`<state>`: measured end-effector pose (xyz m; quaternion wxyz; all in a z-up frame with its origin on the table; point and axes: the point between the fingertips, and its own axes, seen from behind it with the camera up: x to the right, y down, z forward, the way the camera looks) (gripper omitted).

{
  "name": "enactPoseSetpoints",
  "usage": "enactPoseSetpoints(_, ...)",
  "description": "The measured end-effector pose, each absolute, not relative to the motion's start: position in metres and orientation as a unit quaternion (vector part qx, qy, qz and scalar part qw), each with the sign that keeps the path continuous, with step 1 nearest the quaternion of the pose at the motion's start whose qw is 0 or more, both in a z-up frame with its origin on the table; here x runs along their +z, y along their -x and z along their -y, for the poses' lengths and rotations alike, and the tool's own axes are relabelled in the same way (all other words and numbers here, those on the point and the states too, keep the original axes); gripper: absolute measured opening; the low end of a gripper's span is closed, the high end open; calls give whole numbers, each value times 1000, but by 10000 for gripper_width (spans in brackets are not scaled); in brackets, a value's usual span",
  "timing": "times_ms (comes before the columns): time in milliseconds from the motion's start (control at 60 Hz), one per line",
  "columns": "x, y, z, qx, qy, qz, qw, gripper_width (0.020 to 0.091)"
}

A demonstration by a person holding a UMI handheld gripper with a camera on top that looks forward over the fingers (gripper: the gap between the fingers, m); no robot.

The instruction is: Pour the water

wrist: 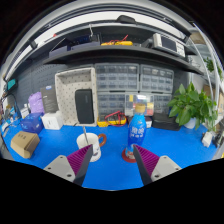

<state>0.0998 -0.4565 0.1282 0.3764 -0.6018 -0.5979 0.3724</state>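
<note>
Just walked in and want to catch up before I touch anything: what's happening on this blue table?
A person is holding a hand-held claw over the blue table, aimed at a blue-labelled water bottle and a white cup. The claw is open and holds nothing. The bottle stands upright just ahead of the fingers, the cup beside it, apart from it. Nothing has been grasped, so pouring has not started. A potted plant sits farther back.

Gripper (109, 166): two-finger, hand-held type.
Finger bodies: pale grey, wedge-shaped, angled inward.
Pads (146, 160): magenta-purple, ribbed, lining each finger's inner face.
</note>
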Motion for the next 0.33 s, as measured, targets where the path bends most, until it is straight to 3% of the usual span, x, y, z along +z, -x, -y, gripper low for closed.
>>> enactPoseSetpoints(333,168,-99,447,367,611,567,413,830)
